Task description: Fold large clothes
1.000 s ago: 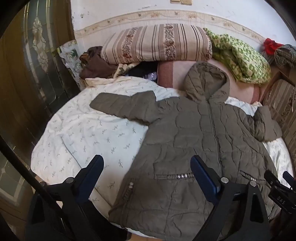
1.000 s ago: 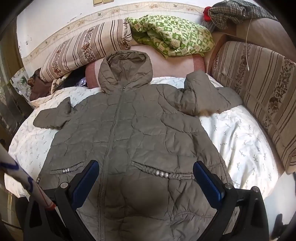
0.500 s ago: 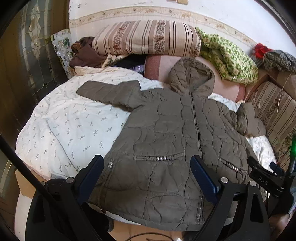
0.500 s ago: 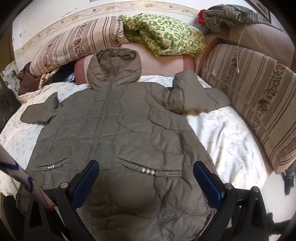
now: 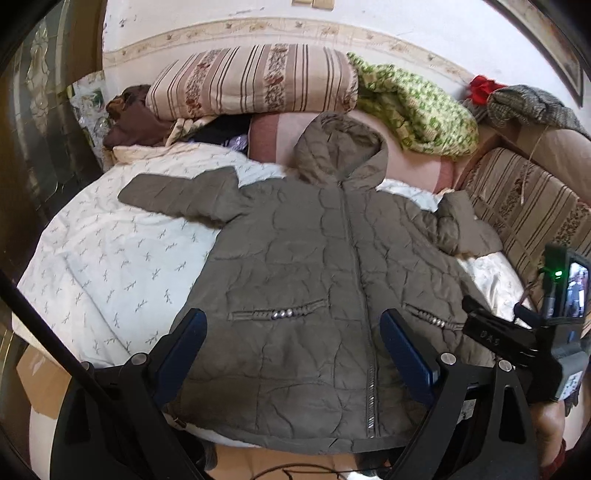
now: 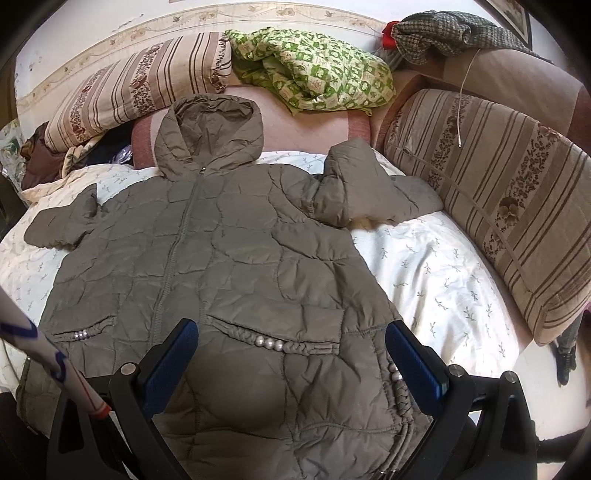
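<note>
2 grippers, left point(image 5: 291, 345) and right point(image 6: 291, 350), I hold above the hem with jaws released, grasping nothing. Coat point(image 6: 221, 266) lies zipped, face up on the bed point(image 6: 436, 269), hood at 12 o'clock.

Jacket point(image 6: 236, 266): olive-grey quilted, silver beads on pocket trims. Bedspread point(image 6: 436, 280): cream w/ small grey-green sprigs. At bed's head edge, pillow point(image 5: 255, 79): beige w/ brown stripes & floral bands; blanket point(image 6: 314, 70): green-&-cream check print. Along bed's right edge, cushion point(image 6: 498, 192): tan, brown stripes, floral bands. Fingers point(image 6: 168, 363): blue pads, black frames. Red scrap point(image 5: 482, 85) by grey houndstooth cloth point(image 6: 439, 33).
</note>
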`<act>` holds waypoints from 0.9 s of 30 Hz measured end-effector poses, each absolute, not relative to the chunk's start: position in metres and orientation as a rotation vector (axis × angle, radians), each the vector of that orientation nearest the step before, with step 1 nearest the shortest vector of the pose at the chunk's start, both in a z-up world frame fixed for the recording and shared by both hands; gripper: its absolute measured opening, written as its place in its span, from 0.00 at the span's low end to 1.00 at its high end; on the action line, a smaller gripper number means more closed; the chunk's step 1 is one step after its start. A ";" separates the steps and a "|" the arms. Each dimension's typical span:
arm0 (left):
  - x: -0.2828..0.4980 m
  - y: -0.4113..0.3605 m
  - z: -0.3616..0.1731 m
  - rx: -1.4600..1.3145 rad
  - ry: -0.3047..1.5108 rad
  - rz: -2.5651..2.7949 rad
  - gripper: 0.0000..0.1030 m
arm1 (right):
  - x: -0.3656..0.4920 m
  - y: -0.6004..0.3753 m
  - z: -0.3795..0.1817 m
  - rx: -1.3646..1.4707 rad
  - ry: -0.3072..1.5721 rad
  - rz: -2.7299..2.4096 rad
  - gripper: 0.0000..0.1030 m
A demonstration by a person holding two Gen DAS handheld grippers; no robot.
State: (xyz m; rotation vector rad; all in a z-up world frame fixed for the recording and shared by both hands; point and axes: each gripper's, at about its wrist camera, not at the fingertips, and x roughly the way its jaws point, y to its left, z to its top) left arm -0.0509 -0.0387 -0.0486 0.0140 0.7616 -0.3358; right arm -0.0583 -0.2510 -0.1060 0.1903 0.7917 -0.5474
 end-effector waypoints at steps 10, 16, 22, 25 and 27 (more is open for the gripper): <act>-0.055 -0.040 -0.036 0.004 0.686 -0.364 0.92 | -0.056 -0.259 -0.114 0.209 0.823 -0.573 1.00; -0.050 -0.040 -0.039 0.023 0.694 -0.312 0.92 | -0.055 -0.262 -0.117 0.216 0.830 -0.585 1.00; -0.048 -0.042 -0.039 0.042 0.697 -0.298 0.92 | -0.054 -0.266 -0.120 0.221 0.841 -0.597 1.00; -0.044 -0.041 -0.039 0.048 0.700 -0.269 0.92 | -0.054 -0.268 -0.122 0.218 0.846 -0.600 1.00; -0.036 -0.040 -0.037 0.064 0.698 -0.222 0.92 | -0.054 -0.269 -0.123 0.216 0.848 -0.601 1.00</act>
